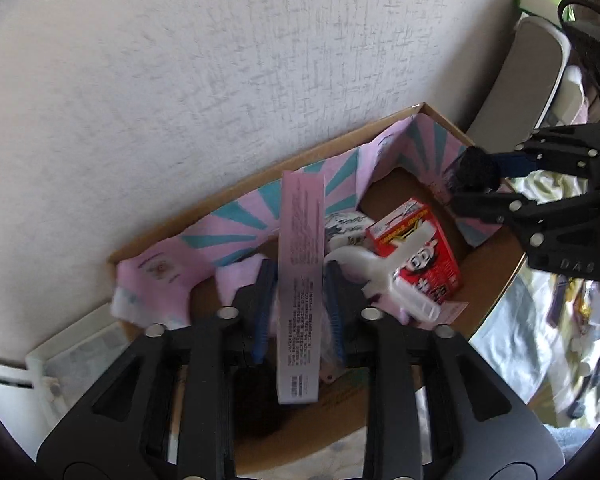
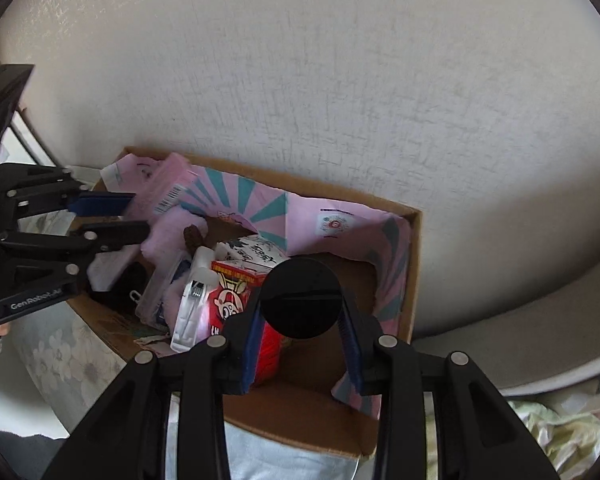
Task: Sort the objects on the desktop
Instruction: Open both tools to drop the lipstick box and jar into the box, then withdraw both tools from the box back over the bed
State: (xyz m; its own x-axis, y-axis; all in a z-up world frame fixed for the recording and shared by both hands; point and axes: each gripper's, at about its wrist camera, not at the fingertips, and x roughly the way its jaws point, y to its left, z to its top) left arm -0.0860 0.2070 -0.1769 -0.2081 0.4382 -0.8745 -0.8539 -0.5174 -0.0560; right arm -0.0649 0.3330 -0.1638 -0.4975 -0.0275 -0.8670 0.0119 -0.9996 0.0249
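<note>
A brown cardboard box (image 2: 414, 264) stands against a pale textured wall (image 1: 220, 80), and its inner walls are lined with a pink paper with teal rays (image 1: 228, 224).

Inside the box lie several things. A red carton with a cartoon face (image 1: 432, 248) lies on the floor of the box near its middle. A white plastic clip-like piece (image 1: 384, 276) lies across this carton, touching it. Behind the carton, toward the wall side of the box, there is a small white pack with black drawings (image 2: 256, 252). At the left side of the box, in the right wrist view, a clear flat plastic case (image 2: 160, 292) leans among pink paper.

The left gripper (image 1: 298, 312) is above the box, and a long pink printed box (image 1: 302, 280) stands between its blue pads (image 1: 264, 308). The jaws are apart, with small gaps visible at both sides of the pink box (so the pads do not seem to press it).

The right gripper (image 2: 300, 344) hangs over the right half of the cardboard box and its jaws are clamped on a black round disc (image 2: 300, 296), with a pad touching each side of it.
</note>
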